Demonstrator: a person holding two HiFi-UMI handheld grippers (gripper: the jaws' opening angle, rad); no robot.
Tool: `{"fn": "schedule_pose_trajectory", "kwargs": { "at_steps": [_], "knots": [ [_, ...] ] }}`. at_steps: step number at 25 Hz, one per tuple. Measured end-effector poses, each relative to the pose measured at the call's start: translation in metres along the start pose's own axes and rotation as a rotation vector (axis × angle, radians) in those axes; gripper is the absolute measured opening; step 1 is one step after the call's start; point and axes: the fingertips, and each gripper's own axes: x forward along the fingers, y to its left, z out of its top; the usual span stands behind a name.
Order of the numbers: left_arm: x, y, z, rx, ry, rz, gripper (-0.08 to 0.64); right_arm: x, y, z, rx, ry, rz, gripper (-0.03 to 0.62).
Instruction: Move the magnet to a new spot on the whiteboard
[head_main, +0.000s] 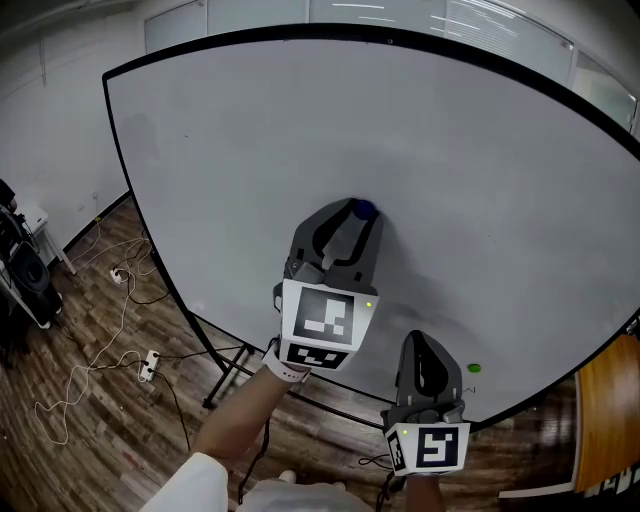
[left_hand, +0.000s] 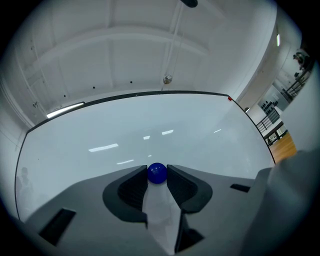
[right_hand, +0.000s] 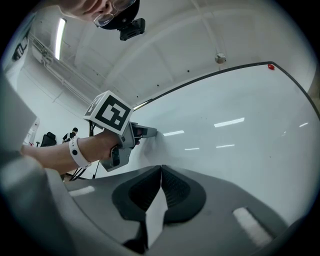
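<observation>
- Evidently the grasp is in hand: the left gripper has its jaws pinching the blue magnet, which sits near the middle of the whiteboard.
- Next, it probably needs a firm pull or slide to a bare patch.
- The right gripper has its jaws pressed together, empty.
- The glossy board stands over a wooden floor strewn with cables.

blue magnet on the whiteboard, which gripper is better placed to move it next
Left. The left gripper grips the blue magnet on the whiteboard; the right gripper is shut, empty and well below it.
</observation>
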Motion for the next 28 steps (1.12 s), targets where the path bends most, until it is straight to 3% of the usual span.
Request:
{"fn": "schedule_pose_trajectory", "kwargs": {
  "at_steps": [17, 22, 28],
  "knots": [
    [-0.028, 0.01, -0.022, -0.109, 0.012, -0.051, 0.123, -0.006, 0.015, -0.012, -0.014, 0.035, -0.019, 0.0],
    [-0.043, 0.003, -0.034, -0.163, 0.035, -0.087, 0.123, -0.008, 0.015, -0.016, -0.031, 0.051, -0.031, 0.0],
    [-0.07, -0.01, -0.04, -0.17, 0.046, -0.11, 0.123, -0.017, 0.014, -0.017, -0.04, 0.063, -0.053, 0.0]
  ]
}}
